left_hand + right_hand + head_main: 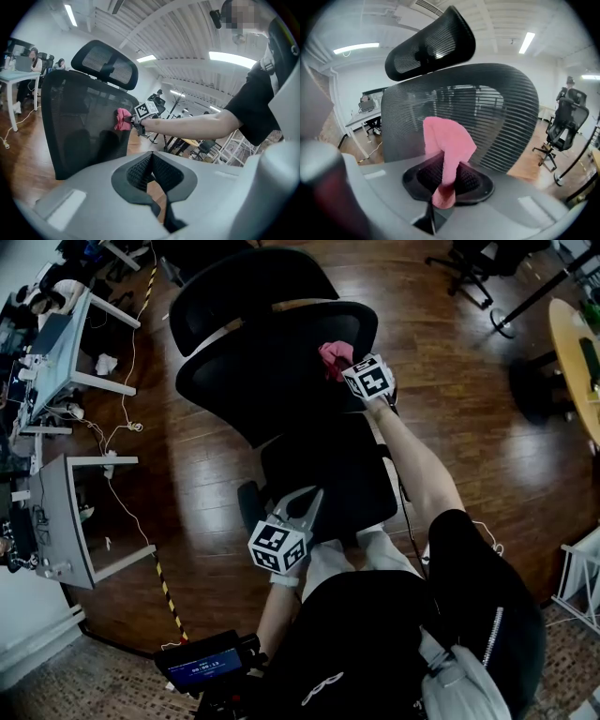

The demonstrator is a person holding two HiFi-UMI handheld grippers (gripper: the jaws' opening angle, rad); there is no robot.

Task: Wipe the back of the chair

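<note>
Right gripper [443, 182] pinches a fuzzy pink cloth [447, 140] against the black mesh chair back [506, 112]; left gripper [151, 161] is closed with nothing in it.

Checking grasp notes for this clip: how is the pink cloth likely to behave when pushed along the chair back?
Probably floppy: the pink cloth folds and droops above the right claw, shut on it. Likely light: that one pinch holds it up. It should mould to the mesh chair back rather than skid.
</note>
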